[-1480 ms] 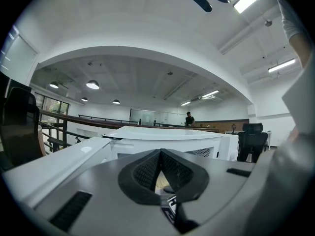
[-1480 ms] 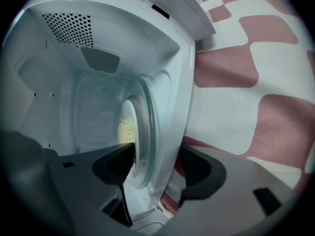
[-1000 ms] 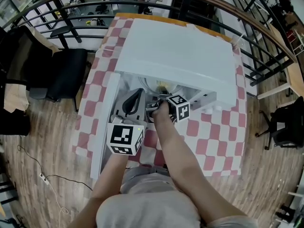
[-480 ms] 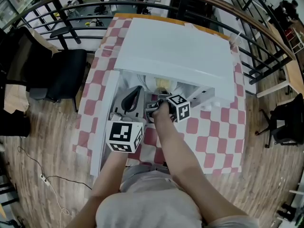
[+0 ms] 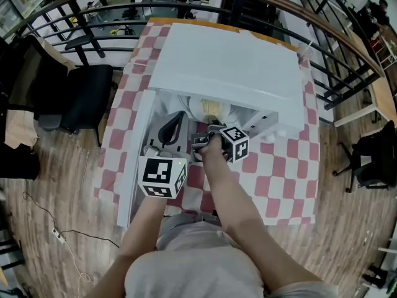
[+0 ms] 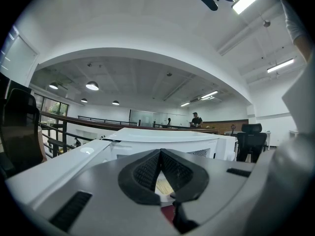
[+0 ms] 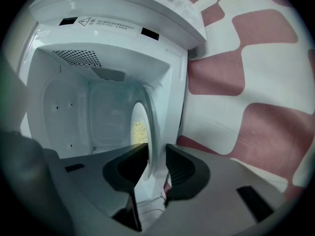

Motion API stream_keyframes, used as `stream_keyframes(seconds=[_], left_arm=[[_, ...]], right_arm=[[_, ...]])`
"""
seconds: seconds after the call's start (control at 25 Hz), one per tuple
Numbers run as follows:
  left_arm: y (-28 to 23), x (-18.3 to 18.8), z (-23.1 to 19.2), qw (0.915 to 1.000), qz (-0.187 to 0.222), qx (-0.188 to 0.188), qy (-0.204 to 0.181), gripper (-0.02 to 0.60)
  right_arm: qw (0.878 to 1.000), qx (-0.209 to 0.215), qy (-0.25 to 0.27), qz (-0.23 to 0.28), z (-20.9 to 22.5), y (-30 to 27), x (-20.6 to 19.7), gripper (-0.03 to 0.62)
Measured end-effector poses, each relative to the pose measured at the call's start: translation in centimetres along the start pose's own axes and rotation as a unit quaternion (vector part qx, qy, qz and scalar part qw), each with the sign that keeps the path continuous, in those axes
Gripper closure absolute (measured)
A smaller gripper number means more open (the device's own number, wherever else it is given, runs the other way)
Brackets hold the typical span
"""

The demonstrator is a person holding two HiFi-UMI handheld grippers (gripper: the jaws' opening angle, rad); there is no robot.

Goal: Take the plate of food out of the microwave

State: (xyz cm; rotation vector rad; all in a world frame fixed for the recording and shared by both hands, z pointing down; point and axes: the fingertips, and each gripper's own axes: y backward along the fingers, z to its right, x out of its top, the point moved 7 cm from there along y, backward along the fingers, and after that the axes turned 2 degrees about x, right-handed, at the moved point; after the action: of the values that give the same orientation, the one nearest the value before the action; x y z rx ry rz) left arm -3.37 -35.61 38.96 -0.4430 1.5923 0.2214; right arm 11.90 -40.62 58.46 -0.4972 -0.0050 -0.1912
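Plate with yellow food sits inside the open white microwave, which stands on a red-white checked tablecloth. Right gripper reaches into the cavity mouth with the plate at 12 o'clock from it in head view; its jaws are partly apart and closing, with the plate's near rim between them and a pad on either side, firm clamp not clear. Left gripper has its jaws together at the tips, holds nothing, and hovers by the swung-out door at 8 o'clock from the right gripper.
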Motion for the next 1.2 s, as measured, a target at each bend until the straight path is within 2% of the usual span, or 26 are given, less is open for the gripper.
stream_keyframes(seconds=[0.28, 0.36, 0.4, 0.44, 1.2], left_arm=[[0.0, -0.1, 0.1, 1.0, -0.002, 0.001, 0.001, 0.579], [0.1, -0.1, 0.1, 1.0, -0.001, 0.0, 0.002, 0.578], [0.2, -0.1, 0.1, 1.0, -0.001, 0.0, 0.002, 0.579], [0.2, -0.1, 0.2, 1.0, 0.0, 0.0, 0.003, 0.579], [0.8, 0.0, 1.0, 0.9999, 0.002, -0.01, 0.005, 0.578]], right_arm=[[1.0, 0.022, 0.0, -0.005, -0.1, 0.3, 0.0, 0.49], [1.0, 0.027, 0.01, -0.005, -0.3, 0.5, 0.0, 0.509], [0.999, 0.031, 0.016, -0.005, -0.5, 0.6, 0.0, 0.551], [0.999, 0.032, 0.019, -0.005, -0.6, 0.7, 0.0, 0.559], [0.998, 0.048, 0.024, -0.021, -0.6, 1.9, 0.1, 0.562]])
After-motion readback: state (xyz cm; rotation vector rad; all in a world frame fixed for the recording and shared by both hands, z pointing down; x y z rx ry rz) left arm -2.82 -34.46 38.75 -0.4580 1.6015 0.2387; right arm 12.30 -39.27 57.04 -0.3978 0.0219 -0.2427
